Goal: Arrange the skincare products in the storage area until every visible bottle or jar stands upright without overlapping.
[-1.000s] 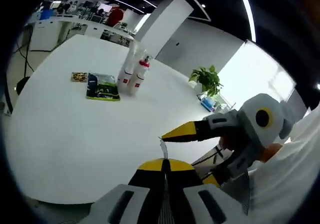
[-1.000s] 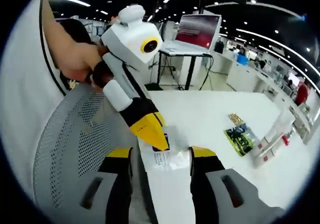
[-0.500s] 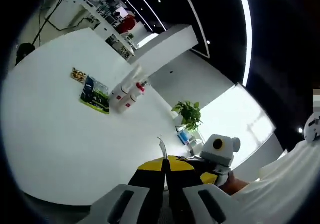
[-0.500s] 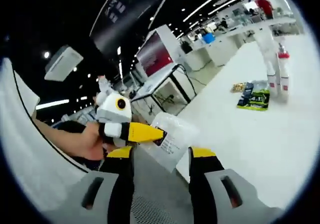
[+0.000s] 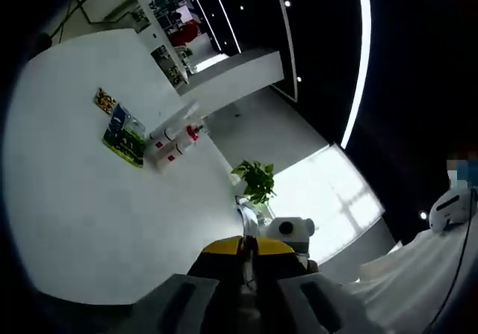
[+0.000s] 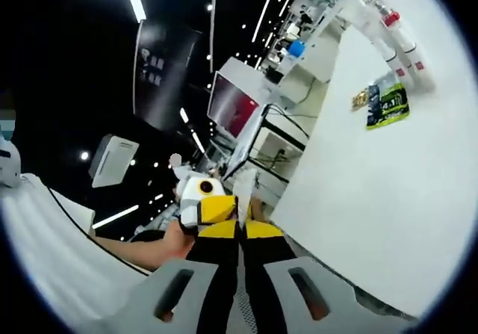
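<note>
Left gripper (image 5: 244, 248) had its yellow-tipped jaws clenched together, a thin clear strip (image 5: 243, 219) pinched between them and sticking up past the tips, above the near edge of the white desk (image 5: 89, 199). Far across the desk, toward its far edge, two white bottles (image 5: 170, 141), one with a red cap, stood side by side, with a green packet (image 5: 125, 134) and a small snack packet (image 5: 104, 100) lying flat just beside them. A potted plant (image 5: 256, 181) stood past the desk's far corner. Right gripper (image 6: 240, 229) was likewise clenched, jaws pressed together off the desk's edge. Whether it gripped anything, I could not tell.
</note>
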Tool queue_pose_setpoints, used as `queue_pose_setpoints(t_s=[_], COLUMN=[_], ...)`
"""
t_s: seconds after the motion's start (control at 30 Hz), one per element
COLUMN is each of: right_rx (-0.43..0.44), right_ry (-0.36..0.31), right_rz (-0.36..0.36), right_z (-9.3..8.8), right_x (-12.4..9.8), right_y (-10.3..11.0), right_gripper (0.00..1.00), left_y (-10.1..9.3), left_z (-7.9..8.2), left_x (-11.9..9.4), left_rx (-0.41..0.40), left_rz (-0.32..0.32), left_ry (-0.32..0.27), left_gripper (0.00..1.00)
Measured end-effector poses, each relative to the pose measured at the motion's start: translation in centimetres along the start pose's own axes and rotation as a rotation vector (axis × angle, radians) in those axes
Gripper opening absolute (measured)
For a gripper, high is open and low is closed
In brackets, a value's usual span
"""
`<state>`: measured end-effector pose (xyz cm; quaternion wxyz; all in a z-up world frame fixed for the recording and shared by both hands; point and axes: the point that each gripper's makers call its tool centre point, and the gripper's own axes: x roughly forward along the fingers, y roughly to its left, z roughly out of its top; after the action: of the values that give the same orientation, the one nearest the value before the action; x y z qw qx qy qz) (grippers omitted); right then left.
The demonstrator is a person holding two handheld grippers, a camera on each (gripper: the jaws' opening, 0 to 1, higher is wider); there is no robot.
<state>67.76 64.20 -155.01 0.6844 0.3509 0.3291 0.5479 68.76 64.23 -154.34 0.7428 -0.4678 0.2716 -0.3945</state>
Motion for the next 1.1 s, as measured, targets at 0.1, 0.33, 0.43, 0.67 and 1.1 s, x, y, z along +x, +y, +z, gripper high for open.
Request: queue_pose_setpoints(t_s=[0.1,0.33,0.43,0.67,1.1], right_rx=[0.012,0.022,-0.028,-0.001,0.113], right_ry=[0.034,0.060,0.045,-0.044,-0.066], right_rz=[0.002,0.007,-0.012,-0.037,0.007], right_z=[-0.6,-1.6,-1.4,0.1,0.4], right_x=[0.2,0.4,0.4,0.2,-0.6], right_y=[0.1,0.3,0.2,-0.5,-0.7], right_gripper=[0.00,0.00,0.01,0.09,0.00], left_y=[-0.1,0.3,0.4,-0.3,0.5], left_z=[0.2,1.1,1.1,0.7,-0.2], left_x=[0.0,-0.5,-0.5,-0.4,0.0], left_rx=[0.005,-0.007,-0.001,0.014,0.012], left_rz=[0.002,0.007,0.013,-0.024,-0.008], left_ry=[-0.013,-0.054,-0.053,-0.027,0.036], left_gripper=[0.08,0.05,0.02,0.01,0.04])
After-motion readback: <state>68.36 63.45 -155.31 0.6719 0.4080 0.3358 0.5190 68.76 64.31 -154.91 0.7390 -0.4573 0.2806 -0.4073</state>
